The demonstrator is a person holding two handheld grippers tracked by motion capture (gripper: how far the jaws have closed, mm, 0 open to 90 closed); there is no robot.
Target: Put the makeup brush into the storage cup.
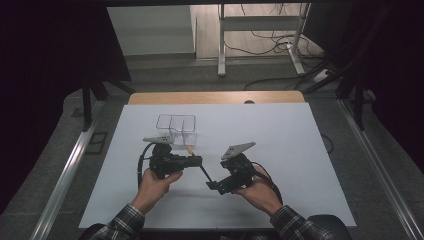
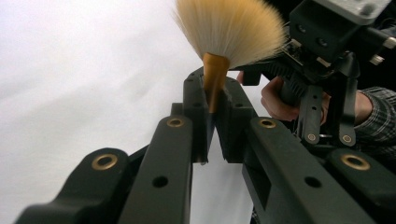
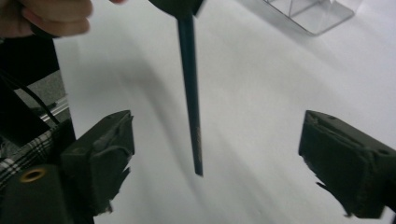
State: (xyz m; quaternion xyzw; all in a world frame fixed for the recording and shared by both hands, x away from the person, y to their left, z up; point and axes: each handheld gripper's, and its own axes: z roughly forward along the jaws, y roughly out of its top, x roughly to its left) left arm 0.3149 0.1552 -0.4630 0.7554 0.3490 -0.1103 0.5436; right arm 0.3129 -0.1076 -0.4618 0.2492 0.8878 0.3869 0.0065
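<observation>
A person works a gripper in each hand over a white table [image 1: 280, 165]. The left gripper [image 2: 211, 105] is clamped tight on the gold collar of a makeup brush [image 2: 215, 84], its pale bristles fanned just past the jaws. The brush's long dark handle [image 3: 191, 98] runs rightward and toward the near edge, its free tip hanging between the right gripper's [image 3: 212, 156] wide-spread jaws without touching either pad. That handle's axis, lying straight into the right gripper's gap, likely decides the next move. A clear divided box [image 1: 176, 127] sits just beyond the left hand [image 1: 155, 186].
</observation>
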